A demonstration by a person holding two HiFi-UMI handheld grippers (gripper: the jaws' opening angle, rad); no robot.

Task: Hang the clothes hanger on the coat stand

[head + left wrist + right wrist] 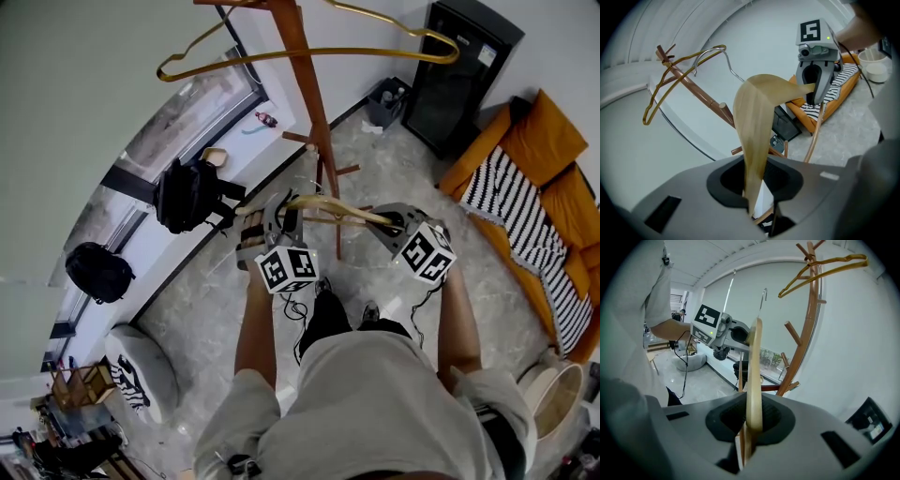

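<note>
A light wooden hanger (328, 208) is held level between both grippers in front of the person, just short of the coat stand (305, 84). My left gripper (281, 208) is shut on one end of it, and the wood (757, 117) runs down between the jaws. My right gripper (389, 225) is shut on the other end (754, 371). The hanger's metal hook (764, 298) points upward. A gold wire hanger (281, 54) hangs on the stand's upper pegs. Each gripper shows in the other's view: the right gripper (813, 89) and the left gripper (729, 336).
A black backpack (187, 192) and another black bag (98, 272) lie by the window wall at left. A black cabinet (459, 75) stands at the back right. An orange sofa with a striped blanket (534, 187) runs along the right. A white pouf (141, 370) sits at lower left.
</note>
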